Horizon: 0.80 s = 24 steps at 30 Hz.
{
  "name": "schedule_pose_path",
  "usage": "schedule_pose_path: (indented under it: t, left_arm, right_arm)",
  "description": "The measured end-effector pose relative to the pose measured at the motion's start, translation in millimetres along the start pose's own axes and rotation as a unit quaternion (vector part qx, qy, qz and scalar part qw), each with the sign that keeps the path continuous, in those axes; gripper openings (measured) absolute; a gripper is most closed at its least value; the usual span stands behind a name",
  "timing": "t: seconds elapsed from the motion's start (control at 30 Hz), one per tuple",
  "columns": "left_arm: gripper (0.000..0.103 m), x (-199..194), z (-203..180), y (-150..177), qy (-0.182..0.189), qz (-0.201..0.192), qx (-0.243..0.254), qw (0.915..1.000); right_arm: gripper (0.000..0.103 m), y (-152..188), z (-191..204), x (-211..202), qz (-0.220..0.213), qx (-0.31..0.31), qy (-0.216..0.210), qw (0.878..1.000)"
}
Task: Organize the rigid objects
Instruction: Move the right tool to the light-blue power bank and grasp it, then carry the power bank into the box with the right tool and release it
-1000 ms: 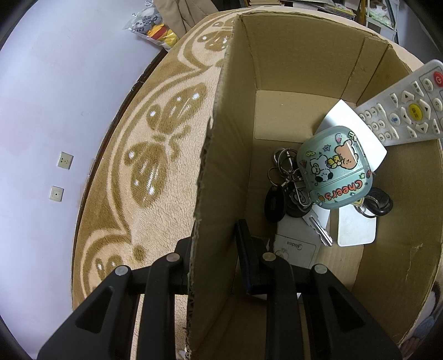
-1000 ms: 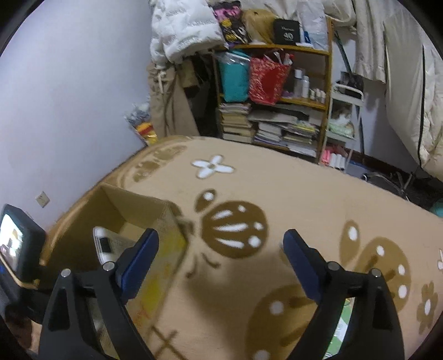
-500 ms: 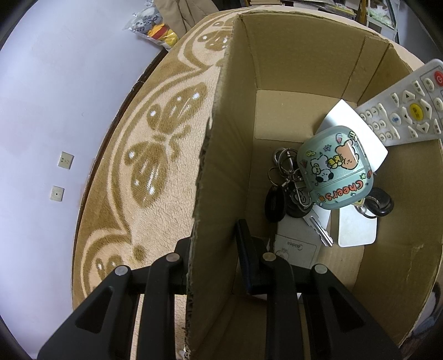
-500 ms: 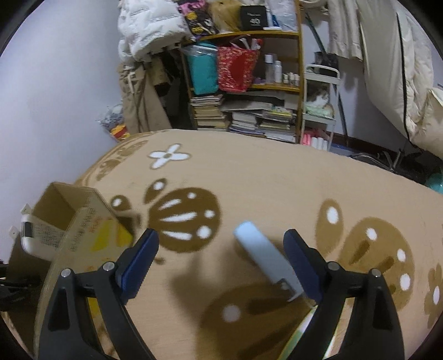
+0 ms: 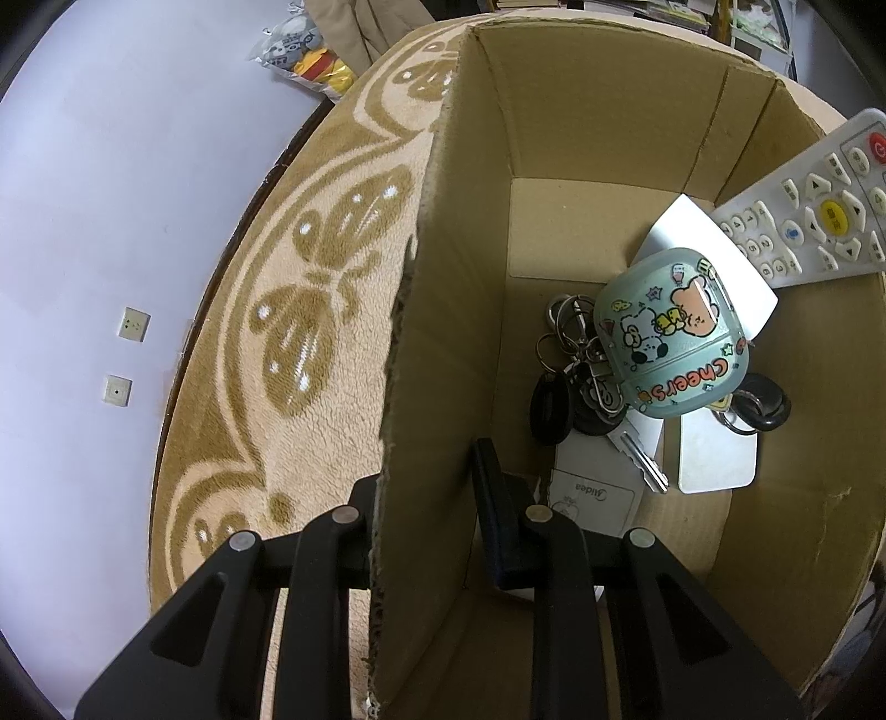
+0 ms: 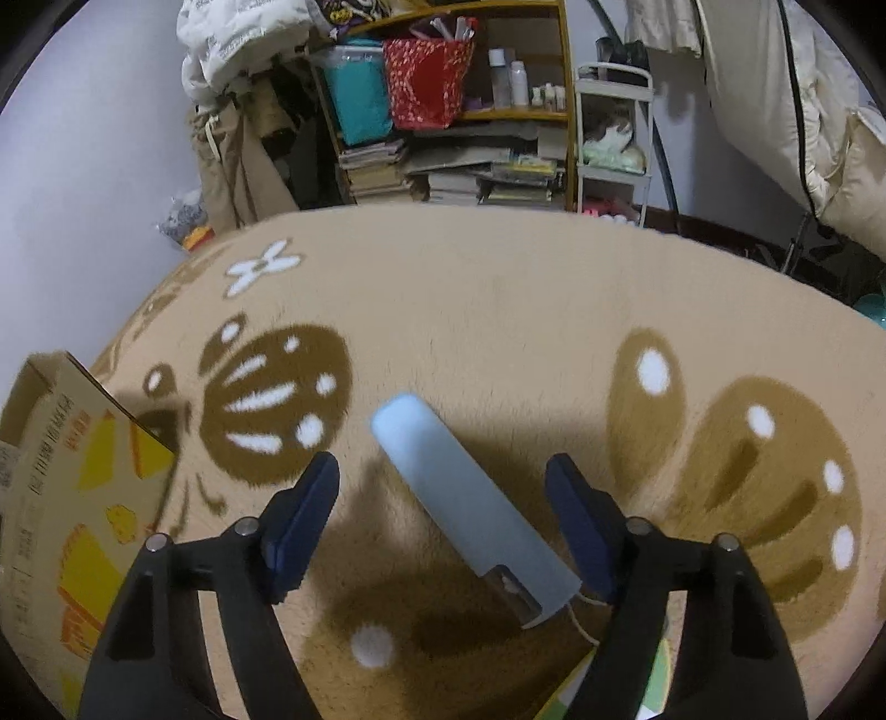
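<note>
My left gripper (image 5: pixel 437 498) is shut on the near left wall of the cardboard box (image 5: pixel 437 343), one finger outside, one inside. In the box lie a white remote (image 5: pixel 814 205), a teal cartoon case (image 5: pixel 670 332), a bunch of keys (image 5: pixel 576 376) and white cards (image 5: pixel 714 459). My right gripper (image 6: pixel 443 520) is open and empty above the rug. A pale blue flat oblong object (image 6: pixel 470 509) lies on the rug between and just beyond its fingers. The box also shows at the left edge of the right wrist view (image 6: pixel 72 476).
A tan rug with brown butterfly patterns (image 6: pixel 498 310) covers the floor. A cluttered bookshelf (image 6: pixel 443 111) and hanging clothes stand at the far wall. A bag of toys (image 5: pixel 304 50) lies by the white wall. A green-edged item (image 6: pixel 659 681) lies under the right finger.
My right gripper has swung right and down, away from the box, and now has the pale blue object between its open fingers. The left gripper and box have not moved.
</note>
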<state>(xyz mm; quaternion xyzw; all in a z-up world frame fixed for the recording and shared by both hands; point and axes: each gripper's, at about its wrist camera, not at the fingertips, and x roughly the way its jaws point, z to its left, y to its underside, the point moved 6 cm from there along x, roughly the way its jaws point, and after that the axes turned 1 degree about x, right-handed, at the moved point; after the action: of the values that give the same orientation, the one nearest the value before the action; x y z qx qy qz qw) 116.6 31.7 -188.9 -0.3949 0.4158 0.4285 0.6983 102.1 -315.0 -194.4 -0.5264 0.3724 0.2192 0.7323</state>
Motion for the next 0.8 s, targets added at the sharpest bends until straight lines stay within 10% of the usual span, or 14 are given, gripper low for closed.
schedule_pose_path:
  t: [0.4,0.8]
  left_arm:
    - [0.024,-1.2,-2.4,-0.5,-0.004,0.0,0.001,1.0]
    - [0.024,-1.3,-3.9,-0.4,-0.004,0.0,0.001,1.0]
  right_arm:
    - [0.032,17.4,7.4,14.5,0.028,-0.005,0.003,1.0]
    - [0.029,10.3,21.7,0.1,0.016,0.013,0.016,1.0]
